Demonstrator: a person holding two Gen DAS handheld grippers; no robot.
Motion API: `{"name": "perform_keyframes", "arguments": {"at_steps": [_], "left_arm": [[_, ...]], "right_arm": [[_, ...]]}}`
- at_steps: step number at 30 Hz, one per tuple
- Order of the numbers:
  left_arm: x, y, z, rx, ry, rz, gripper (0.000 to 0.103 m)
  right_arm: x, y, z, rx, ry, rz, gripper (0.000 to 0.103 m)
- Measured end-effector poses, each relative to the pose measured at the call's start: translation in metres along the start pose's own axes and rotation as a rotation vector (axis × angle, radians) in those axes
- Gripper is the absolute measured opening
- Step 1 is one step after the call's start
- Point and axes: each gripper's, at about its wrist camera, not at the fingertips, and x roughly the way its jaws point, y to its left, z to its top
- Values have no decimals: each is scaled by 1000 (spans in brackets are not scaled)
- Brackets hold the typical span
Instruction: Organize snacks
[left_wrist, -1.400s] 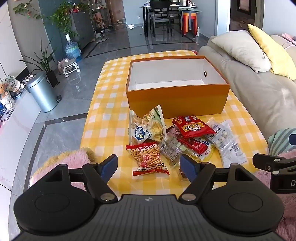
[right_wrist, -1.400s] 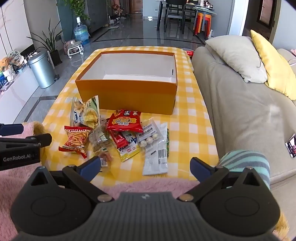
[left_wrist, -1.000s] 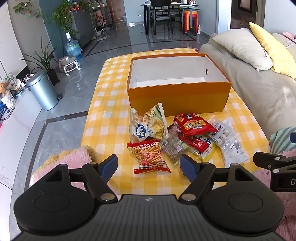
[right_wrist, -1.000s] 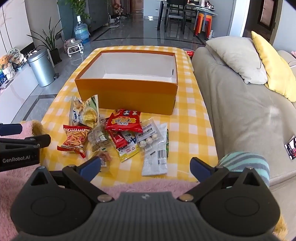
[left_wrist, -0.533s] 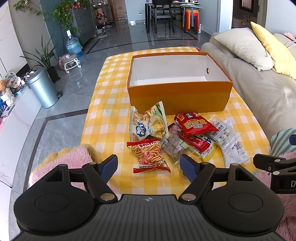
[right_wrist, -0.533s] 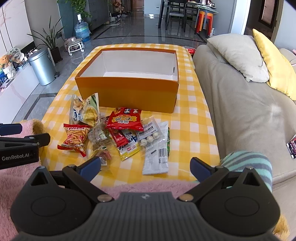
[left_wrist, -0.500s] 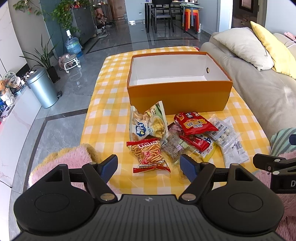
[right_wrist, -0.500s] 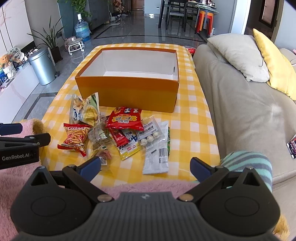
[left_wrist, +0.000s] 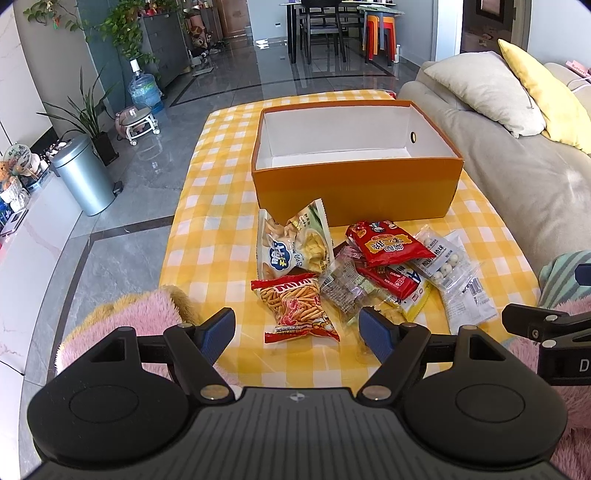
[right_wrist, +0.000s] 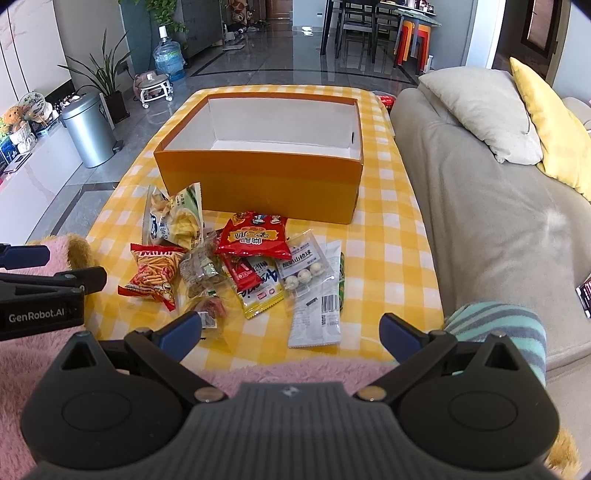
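Note:
An open orange box (left_wrist: 356, 184) (right_wrist: 258, 177) with a white, empty inside stands on the yellow checked tablecloth (left_wrist: 218, 229) (right_wrist: 391, 236). In front of it lies a pile of snack packets: a white-green chips bag (left_wrist: 293, 240) (right_wrist: 173, 219), a red stick-snack bag (left_wrist: 293, 302) (right_wrist: 155, 275), a red packet (left_wrist: 386, 242) (right_wrist: 253, 234), and a clear bag of white balls (left_wrist: 443, 264) (right_wrist: 304, 267). My left gripper (left_wrist: 297, 330) is open, held just short of the stick-snack bag. My right gripper (right_wrist: 290, 334) is open near the table's front edge, holding nothing.
A grey sofa (right_wrist: 480, 206) with a beige pillow (right_wrist: 480, 103) and a yellow pillow (right_wrist: 550, 125) runs along the right. A metal bin (left_wrist: 83, 179) stands on the floor to the left. Pink fluffy sleeves (right_wrist: 258, 373) sit below the grippers.
Both views have crept slightly forward toward the table. Both grippers stay open and the snacks have not moved.

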Motion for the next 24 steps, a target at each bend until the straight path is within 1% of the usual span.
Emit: {"name": "perform_keyframes", "arguments": {"at_steps": [24], "left_arm": [[0, -2, 2, -2, -2, -3, 89]], "right_arm": [[-1, 4, 0, -20, 2, -7, 99]]}}
